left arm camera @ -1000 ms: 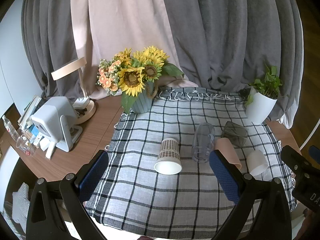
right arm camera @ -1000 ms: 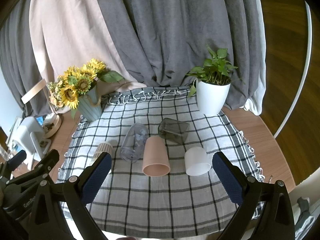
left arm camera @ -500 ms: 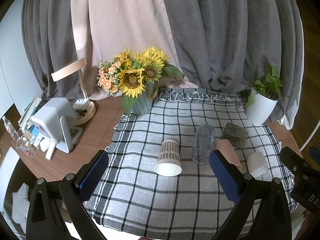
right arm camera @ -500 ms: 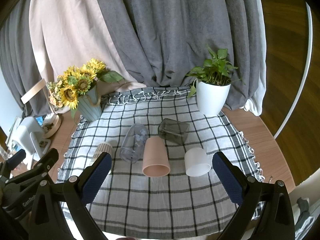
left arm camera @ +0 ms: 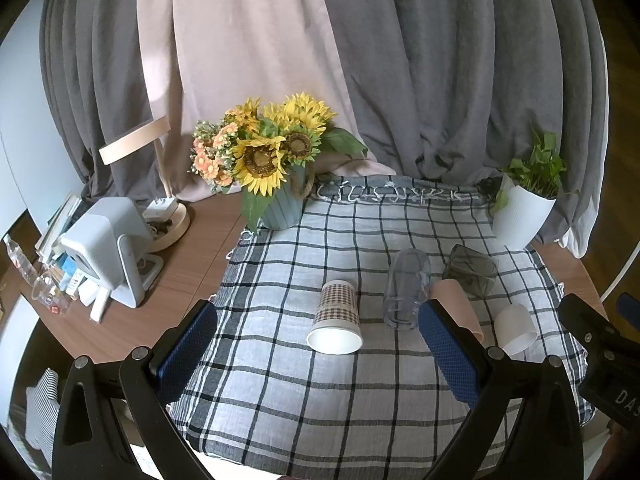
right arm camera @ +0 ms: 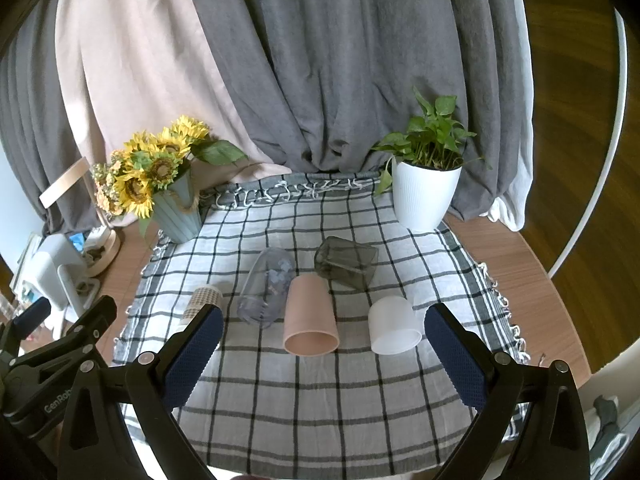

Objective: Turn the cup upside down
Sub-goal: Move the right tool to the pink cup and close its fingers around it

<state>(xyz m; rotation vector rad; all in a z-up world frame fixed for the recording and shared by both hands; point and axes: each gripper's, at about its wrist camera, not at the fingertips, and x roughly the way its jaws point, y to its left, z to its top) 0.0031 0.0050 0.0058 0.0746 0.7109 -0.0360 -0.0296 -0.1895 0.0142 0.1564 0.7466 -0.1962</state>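
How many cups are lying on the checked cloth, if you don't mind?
5, all on their sides: checked paper cup leftmost, clear cup, pink cup, smoky grey cup behind, white cup rightmost.

A checked cloth covers the wooden table. At the cloth's far left corner stands a vase of sunflowers; at its far right corner, a white potted plant. Left of the cloth sit a lamp and a white device. Grey and beige curtains hang behind.

I see a woven checked cloth over a matt wood-grain table. At my twelve lie a matt pink cup, a clear glossy plastic cup and a smoky translucent one; my tools' pads look rough blue rubber.
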